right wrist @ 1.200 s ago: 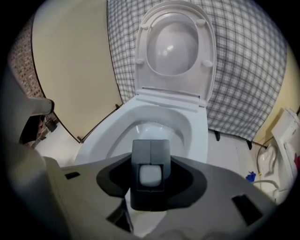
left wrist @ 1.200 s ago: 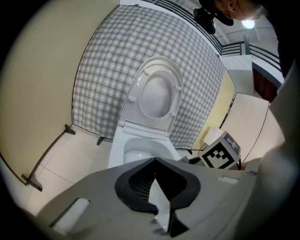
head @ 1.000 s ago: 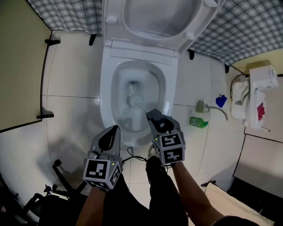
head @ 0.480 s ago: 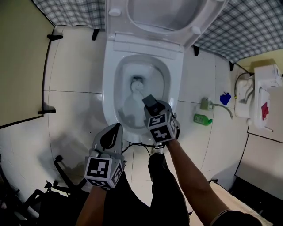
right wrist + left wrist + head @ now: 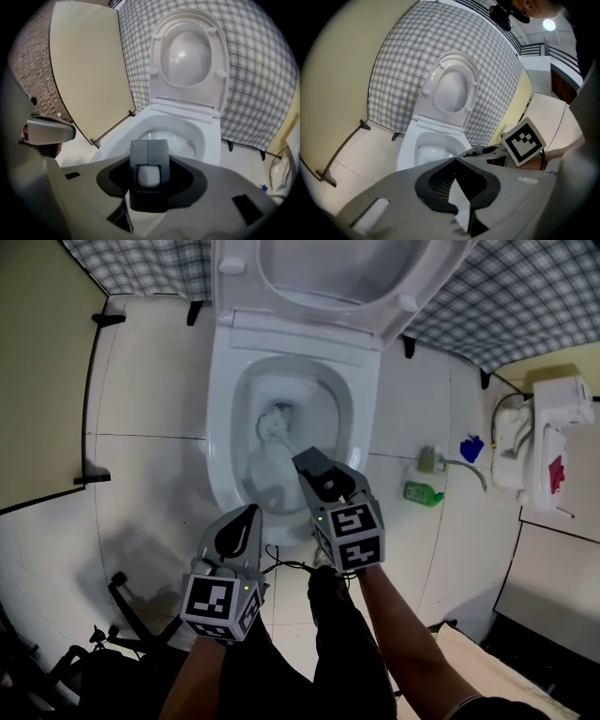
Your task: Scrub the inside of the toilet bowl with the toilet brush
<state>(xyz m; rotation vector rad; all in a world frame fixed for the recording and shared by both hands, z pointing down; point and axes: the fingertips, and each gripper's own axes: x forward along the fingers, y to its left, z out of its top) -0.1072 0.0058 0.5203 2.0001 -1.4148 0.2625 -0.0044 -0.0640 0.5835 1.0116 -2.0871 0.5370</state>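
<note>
The white toilet (image 5: 225, 418) stands with lid and seat raised. Inside the bowl (image 5: 180, 136) the brush head (image 5: 274, 422) lies against the back left of the basin near the water. Its pale handle (image 5: 291, 446) slants up to my right gripper (image 5: 311, 465), which is shut on it above the front rim. In the right gripper view the handle's white end (image 5: 149, 176) shows between the grey pads (image 5: 140, 154). My left gripper (image 5: 234, 532) hangs before the toilet (image 5: 436, 140), to the left, with its jaws together and nothing in them.
A green bottle (image 5: 421, 494), a blue item (image 5: 470, 449) and a white wall unit (image 5: 548, 427) lie right of the toilet. A beige partition (image 5: 37, 381) stands at the left, checked cloth (image 5: 525, 296) behind. A black cable (image 5: 281, 568) lies on the tiles.
My right gripper has pushed forward over the front rim, and the brush head has gone from mid-bowl toward the back, then left. The left gripper has stayed put.
</note>
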